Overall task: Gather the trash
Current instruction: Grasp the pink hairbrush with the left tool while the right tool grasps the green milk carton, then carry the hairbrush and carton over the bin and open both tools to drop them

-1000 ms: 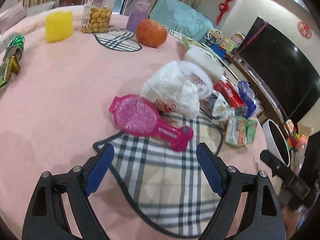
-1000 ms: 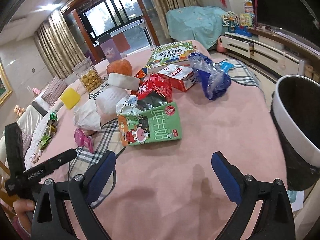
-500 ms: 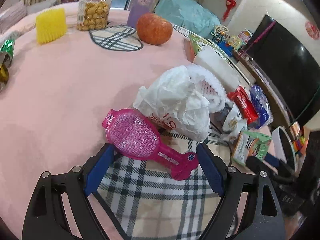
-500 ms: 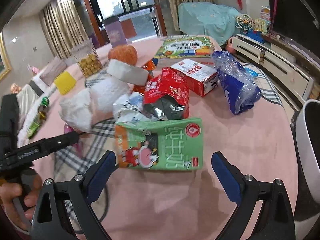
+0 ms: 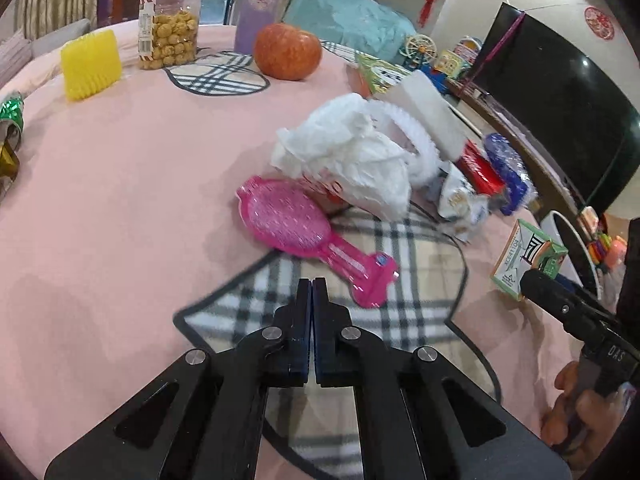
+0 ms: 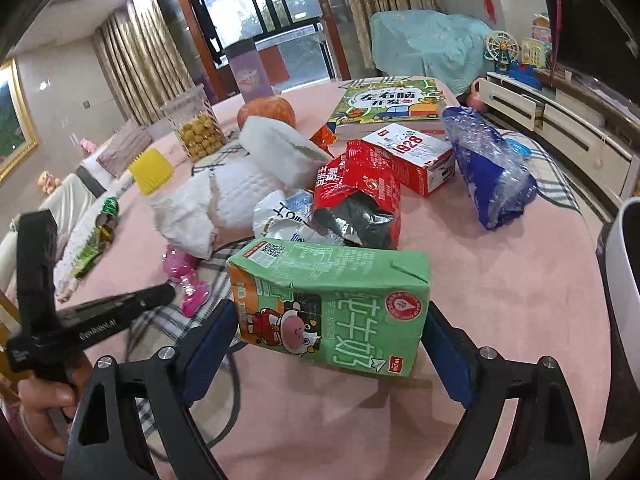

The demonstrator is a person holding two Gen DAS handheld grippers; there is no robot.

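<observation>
Nearest in the right wrist view: my right tool [image 6: 326,344] straddles the green milk carton [image 6: 332,304], one blue pad at each end. The jaws have just been closing around the carton; I cannot tell whether the pads press on it yet, so I log them as spread wide, carton between. The carton lies on its side on the pink table [image 6: 500,288], slightly dented at the folded top, with a cartoon cow and large white print on the face.

My left tool [image 5: 312,292] is pressed together on nothing. Its jaws have just closed empty, over the plaid mat [image 5: 400,280], with the pink hairbrush [image 5: 308,232] just beyond the tips.

Progress, judged from the table: early. No piece is lifted. The white bin [image 6: 624,300] stands off the right edge of the table; what it contains cannot be seen.

Just behind the carton lies the trash heap:
- torn red snack bag [image 6: 360,200], its dark foil lining showing
- crumpled white wrapper [image 6: 280,216]
- white paper bag [image 5: 352,160] to the left

Farther right sits a crushed blue plastic bag [image 6: 488,176]; a red-and-white box [image 6: 412,156] lies between it and the red bag.

Far side holds the keepers, I judge: picture book [image 6: 388,104], orange fruit [image 5: 288,56], snack jar [image 5: 168,36], yellow comb-like block [image 5: 91,64].

Left to do: pinch, lift, carry to the bin, repeat for the heap.
</observation>
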